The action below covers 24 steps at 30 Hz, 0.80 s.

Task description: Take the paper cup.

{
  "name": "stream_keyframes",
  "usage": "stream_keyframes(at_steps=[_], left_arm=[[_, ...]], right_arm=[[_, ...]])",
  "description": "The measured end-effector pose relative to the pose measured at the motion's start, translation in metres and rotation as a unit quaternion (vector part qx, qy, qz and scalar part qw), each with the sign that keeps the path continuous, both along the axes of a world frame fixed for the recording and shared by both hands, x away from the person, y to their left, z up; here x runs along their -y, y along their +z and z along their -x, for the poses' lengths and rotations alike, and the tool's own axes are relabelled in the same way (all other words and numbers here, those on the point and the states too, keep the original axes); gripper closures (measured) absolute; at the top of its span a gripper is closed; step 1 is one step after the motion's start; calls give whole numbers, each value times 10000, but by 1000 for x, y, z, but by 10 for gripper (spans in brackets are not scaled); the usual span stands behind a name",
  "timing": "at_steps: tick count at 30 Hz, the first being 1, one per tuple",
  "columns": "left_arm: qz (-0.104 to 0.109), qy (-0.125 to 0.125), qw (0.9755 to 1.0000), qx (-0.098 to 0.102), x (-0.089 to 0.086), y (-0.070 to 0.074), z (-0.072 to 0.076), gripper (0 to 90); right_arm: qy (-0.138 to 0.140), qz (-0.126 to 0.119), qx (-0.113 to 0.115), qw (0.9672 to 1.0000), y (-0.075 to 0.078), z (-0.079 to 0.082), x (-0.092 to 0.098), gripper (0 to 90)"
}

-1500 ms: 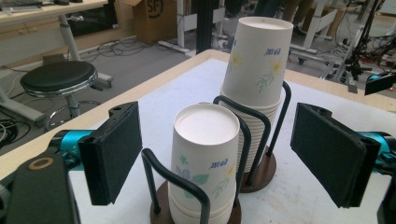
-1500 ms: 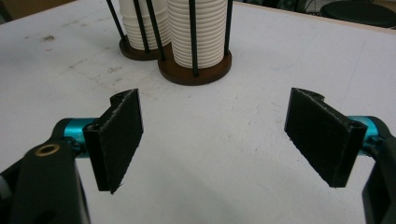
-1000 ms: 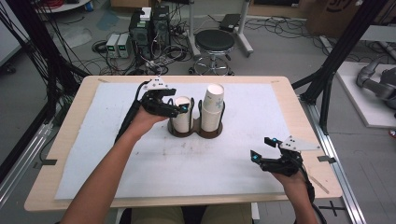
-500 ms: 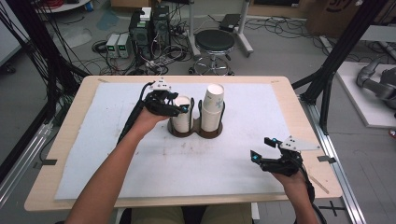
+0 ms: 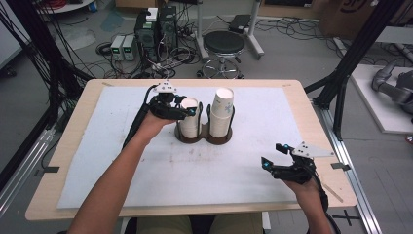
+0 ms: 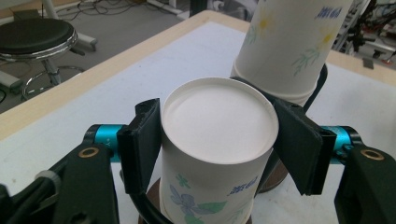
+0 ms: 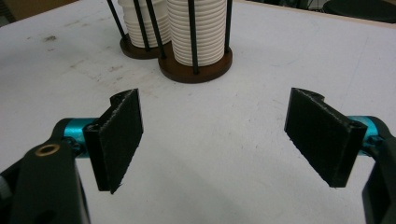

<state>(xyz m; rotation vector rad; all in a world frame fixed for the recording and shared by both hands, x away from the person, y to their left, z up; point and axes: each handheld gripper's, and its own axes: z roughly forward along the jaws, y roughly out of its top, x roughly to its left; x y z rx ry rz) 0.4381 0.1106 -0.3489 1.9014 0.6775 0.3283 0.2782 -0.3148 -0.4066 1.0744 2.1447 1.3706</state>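
Two stacks of upside-down white paper cups with flower prints stand in a dark round wire holder (image 5: 204, 139) at mid-table. My left gripper (image 5: 189, 111) is at the top of the shorter left stack (image 5: 189, 124). In the left gripper view its jaws have just been closing and both pads now press the sides of the top cup (image 6: 217, 121), shut on it. The taller right stack (image 5: 221, 114) (image 6: 289, 42) rises just behind. My right gripper (image 5: 272, 155) (image 7: 217, 135) hovers open over the mat near the front right, empty, facing the holder (image 7: 194, 67).
A white mat (image 5: 122, 161) covers most of the wooden table (image 5: 68, 161). Beyond the far edge stand a black stool (image 5: 223, 44) and computer boxes with cables (image 5: 156, 27) on the floor. Black frame posts (image 5: 350, 63) rise at the right.
The left gripper's jaws have come together from wide apart onto the top cup of the left stack. Both hands stay where they were.
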Motion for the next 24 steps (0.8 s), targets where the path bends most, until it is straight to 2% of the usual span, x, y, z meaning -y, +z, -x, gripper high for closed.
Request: stream_keyframes(at_steps=[7,10,11,12,15,16,18,24], left_arm=[[359,63,9992,136,-7,11,6,362],[564,101,9981,209,-12,17,9,365],[564,101,9981,209,-12,17,9,366],[677,116,9973,263,-15,23,11,367],[707,81,9969,332,-17,30,14,369],[755,74,9965,363,-19,37,17,369],[829,99,9955,439,-21,44,20,370],[1004,66,9936,519,-34,55,37,371]], right_arm=[[17,0,3,10000,0,0,-1,199],[28,22,13,10000,0,0,-1,199],[28,22,13,10000,0,0,-1,199],[34,24,27,10000,0,0,-1,199],[14,-2,-4,10000,0,0,-2,199],[18,11,7,10000,0,0,-2,199],[19,3,19,10000,0,0,-3,199],[13,-39,38,10000,1,0,-3,199]])
